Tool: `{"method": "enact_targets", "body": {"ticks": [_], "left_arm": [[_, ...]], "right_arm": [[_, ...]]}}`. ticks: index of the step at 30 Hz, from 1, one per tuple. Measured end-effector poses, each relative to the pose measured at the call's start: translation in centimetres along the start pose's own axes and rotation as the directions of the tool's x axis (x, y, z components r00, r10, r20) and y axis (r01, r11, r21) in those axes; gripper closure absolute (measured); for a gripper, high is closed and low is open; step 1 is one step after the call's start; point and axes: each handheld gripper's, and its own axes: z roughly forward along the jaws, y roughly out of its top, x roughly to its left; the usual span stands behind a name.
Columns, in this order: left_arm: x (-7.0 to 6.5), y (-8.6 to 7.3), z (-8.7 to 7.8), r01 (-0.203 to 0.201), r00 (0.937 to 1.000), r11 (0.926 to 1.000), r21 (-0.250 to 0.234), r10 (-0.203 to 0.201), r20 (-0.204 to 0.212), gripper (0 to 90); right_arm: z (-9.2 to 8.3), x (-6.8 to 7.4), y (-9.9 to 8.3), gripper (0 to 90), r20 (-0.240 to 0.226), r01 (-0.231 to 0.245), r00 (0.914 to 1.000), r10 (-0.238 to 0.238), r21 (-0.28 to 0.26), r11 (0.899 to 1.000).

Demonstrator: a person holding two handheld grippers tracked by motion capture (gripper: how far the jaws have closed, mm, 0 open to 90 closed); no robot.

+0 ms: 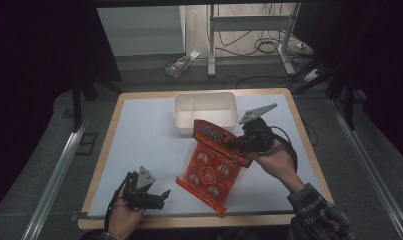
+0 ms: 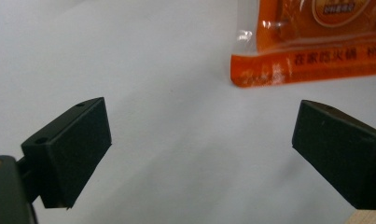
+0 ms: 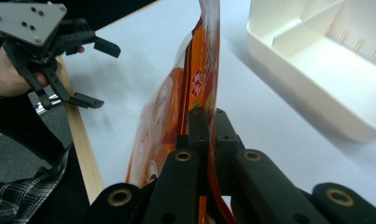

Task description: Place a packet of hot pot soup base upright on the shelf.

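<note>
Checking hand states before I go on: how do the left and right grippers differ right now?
The left gripper is open with nothing between its jaws; the right gripper is shut on the orange packet. The left sits low near the table's front edge; the right is further back, near the white tray, holding the packet's upper end. Both are black and hand-held.

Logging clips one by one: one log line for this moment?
right gripper: shut on orange packet, lifting its top edge | left gripper: open, empty | white bin: empty
</note>
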Motion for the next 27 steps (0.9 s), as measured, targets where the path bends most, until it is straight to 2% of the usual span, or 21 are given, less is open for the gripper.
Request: {"method": "enact_targets", "body": {"ticks": [8,13,20,27], "left_arm": [[-0.1,0.0,0.1,0.000,1.0000,1.0000,-0.002,0.000,0.001,4.0],[-0.1,0.1,0.1,-0.007,1.0000,1.0000,-0.002,0.007,0.003,4.0],[-0.1,0.1,0.1,-0.008,0.9999,1.0000,0.000,0.008,0.010,3.9],[0.0,0.1,0.2,0.000,0.9997,1.0000,-0.009,0.000,0.025,3.8]], "right_arm": [[-1.3,0.7,2.1,89.0,0.007,0.035,0.9994,-0.035,-0.019,0.999],[-1.9,0.7,2.9,88.9,0.031,0.045,0.9985,-0.044,-0.031,0.999],[-2.6,-0.2,3.8,88.9,0.069,0.044,0.9968,-0.041,-0.045,0.998],[-3.6,-1.9,4.8,88.9,0.112,0.019,0.9936,-0.011,-0.073,0.997]]}}
